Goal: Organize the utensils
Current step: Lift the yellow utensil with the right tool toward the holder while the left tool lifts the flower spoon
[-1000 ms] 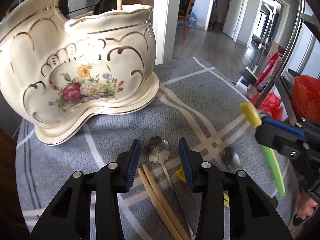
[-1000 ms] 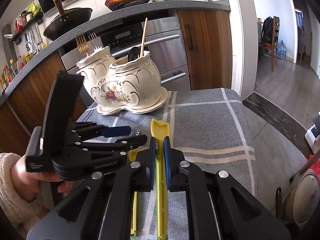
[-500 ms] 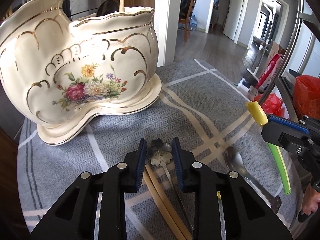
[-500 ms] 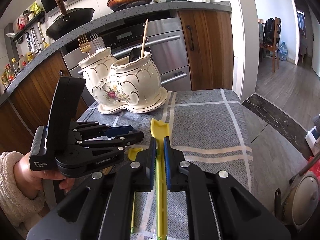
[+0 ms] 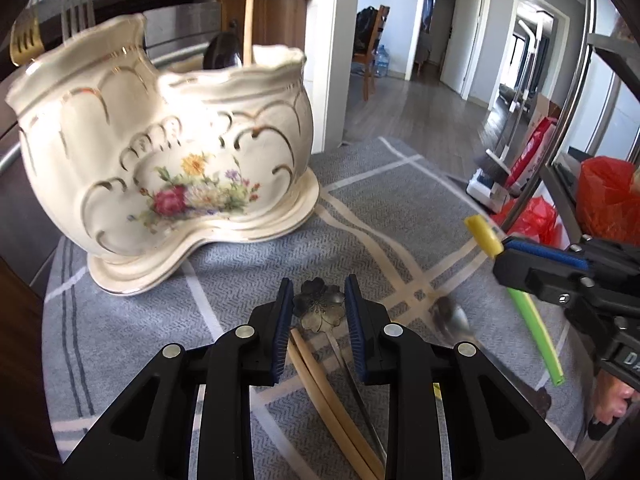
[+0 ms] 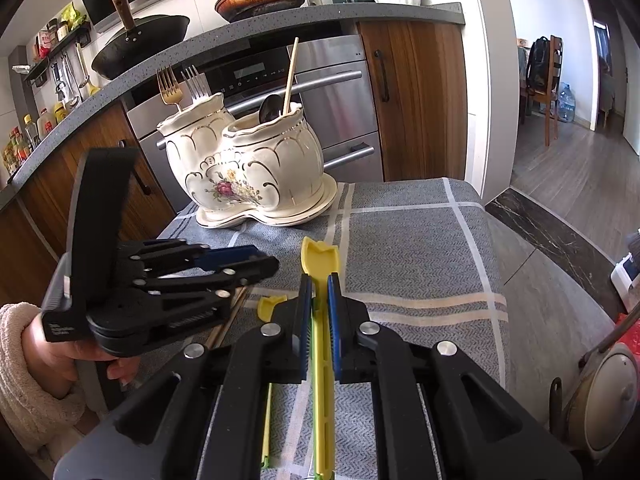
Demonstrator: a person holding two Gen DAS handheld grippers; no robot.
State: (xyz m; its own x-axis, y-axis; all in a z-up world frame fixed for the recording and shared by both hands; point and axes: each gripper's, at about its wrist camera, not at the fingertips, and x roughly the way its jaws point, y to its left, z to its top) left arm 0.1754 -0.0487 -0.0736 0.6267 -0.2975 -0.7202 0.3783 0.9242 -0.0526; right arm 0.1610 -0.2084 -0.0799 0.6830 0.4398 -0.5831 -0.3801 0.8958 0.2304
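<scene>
No legible text; only blurred white lettering on the left tongs (image 6: 256, 266)

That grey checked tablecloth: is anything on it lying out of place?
Yes. Loose on the grey checked tablecloth, not in the cream floral ceramic holder: pale wooden chopsticks, a plain metal spoon, and a flower-shaped metal spoon between the left gripper's pads.

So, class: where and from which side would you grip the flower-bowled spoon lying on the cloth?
Grip the flower-shaped bowl across its width, coming from above and along the handle. The bowl is the widest part, while the handle is thin, flat on the cloth and close beside the chopsticks. The left claw already straddles the bowl that way.
</scene>
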